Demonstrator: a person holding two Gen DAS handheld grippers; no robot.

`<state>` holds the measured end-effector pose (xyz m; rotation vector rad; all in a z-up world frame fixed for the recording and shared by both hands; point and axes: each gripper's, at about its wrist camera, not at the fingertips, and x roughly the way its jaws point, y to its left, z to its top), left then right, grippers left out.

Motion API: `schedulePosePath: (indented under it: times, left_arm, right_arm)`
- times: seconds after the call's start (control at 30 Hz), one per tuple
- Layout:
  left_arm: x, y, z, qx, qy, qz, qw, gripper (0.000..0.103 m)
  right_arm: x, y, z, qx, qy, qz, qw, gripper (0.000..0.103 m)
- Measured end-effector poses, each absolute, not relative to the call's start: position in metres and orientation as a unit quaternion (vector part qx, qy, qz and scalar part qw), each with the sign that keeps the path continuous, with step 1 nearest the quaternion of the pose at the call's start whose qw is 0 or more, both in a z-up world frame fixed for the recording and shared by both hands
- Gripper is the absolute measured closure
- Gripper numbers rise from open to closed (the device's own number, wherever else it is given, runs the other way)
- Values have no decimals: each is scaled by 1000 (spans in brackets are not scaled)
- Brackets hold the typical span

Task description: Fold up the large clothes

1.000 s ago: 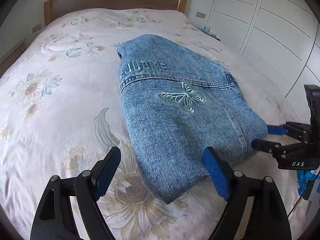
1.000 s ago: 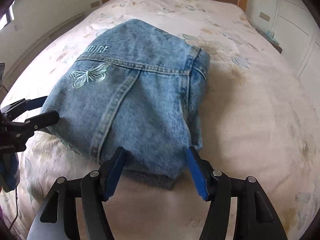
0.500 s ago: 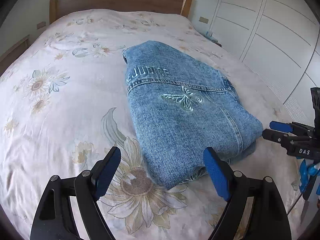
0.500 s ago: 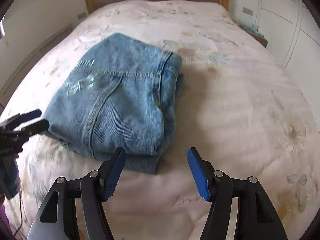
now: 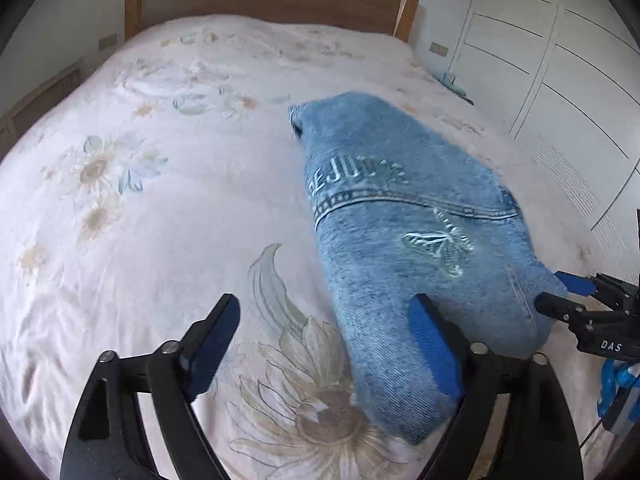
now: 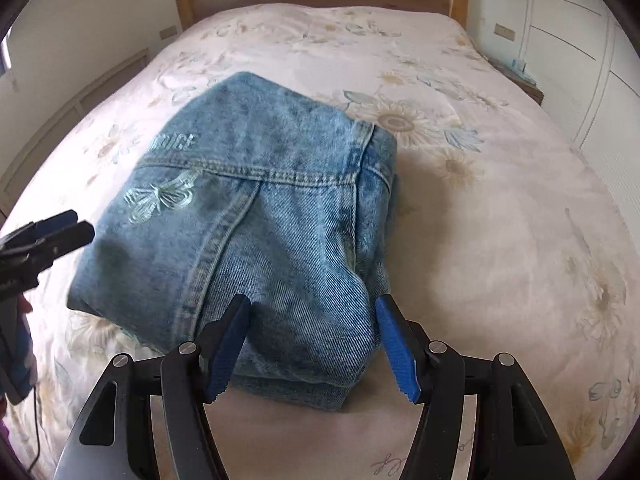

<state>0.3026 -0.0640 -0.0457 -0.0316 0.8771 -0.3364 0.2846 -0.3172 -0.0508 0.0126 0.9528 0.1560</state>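
Note:
A folded blue denim jacket point(image 5: 404, 236) with an embroidered butterfly and lettering lies on the bed; it also shows in the right wrist view point(image 6: 256, 224). My left gripper point(image 5: 324, 344) is open and empty, its right finger against the jacket's near left edge. My right gripper point(image 6: 314, 344) is open, its fingers either side of the jacket's near right corner, holding nothing. The right gripper also shows in the left wrist view point(image 5: 568, 294). The left gripper also shows at the left edge of the right wrist view point(image 6: 66, 226).
The jacket lies on a floral bedspread point(image 5: 160, 208) that covers the whole bed. A wooden headboard point(image 5: 264, 0) stands at the far end. White wardrobe doors point(image 5: 560, 60) run along the right side, with a bedside table point(image 6: 520, 76) beside them.
Both grippers have moved back in toward the jacket's near edge after pulling away half a second ago. The left view has swung left. The jacket stays folded.

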Motion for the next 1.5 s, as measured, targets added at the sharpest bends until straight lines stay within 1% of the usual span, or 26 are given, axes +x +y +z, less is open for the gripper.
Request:
schedulePosePath:
  times: [0.03, 0.13, 0.27, 0.4, 0.57, 0.6, 0.73, 0.93, 1.0, 1.07, 1.13, 1.27, 1.33, 1.5]
  left_arm:
    - [304, -64, -50, -13, 426, -159, 890, 9]
    - [302, -66, -60, 10, 428, -160, 889, 8]
    - [301, -63, -68, 7, 436, -163, 885, 8]
    - [305, -56, -58, -21, 454, -173, 874, 9]
    - [320, -54, -40, -47, 461, -192, 865, 10]
    - [323, -56, -37, -48, 461, -192, 865, 10]
    - [341, -73, -32, -28, 467, -199, 861, 10]
    - [357, -87, -47, -31, 492, -204, 846, 9]
    - [364, -90, -53, -30, 504, -203, 839, 8]
    - [367, -93, -58, -33, 511, -205, 834, 5]
    - [369, -96, -61, -27, 516, -201, 832, 2]
    - [367, -105, -66, -20, 517, -200, 832, 2]
    - [364, -106, -67, -17, 511, -200, 836, 2]
    - [365, -93, -78, -68, 522, -218, 822, 2]
  right_arm:
    - [286, -318, -56, 3, 464, 73, 883, 32]
    - [288, -321, -69, -8, 476, 70, 877, 25]
    - [287, -328, -81, 16, 487, 78, 870, 23]
    - [285, -332, -80, 34, 491, 82, 867, 23]
    - [288, -345, -57, 78, 483, 97, 867, 23]
    - [293, -347, -52, 86, 479, 99, 868, 22]
    - [314, -351, -44, 101, 480, 99, 866, 22]
    - [345, -360, -77, 159, 528, 123, 826, 21]
    - [348, -361, -88, 177, 538, 135, 813, 20]
    - [350, -363, -95, 188, 541, 142, 807, 20]
    - [352, -363, -97, 188, 541, 149, 806, 18]
    - [355, -358, -100, 172, 548, 163, 802, 12]
    - [357, -353, -102, 166, 550, 167, 801, 6]
    - [358, -345, -105, 162, 546, 175, 803, 5]
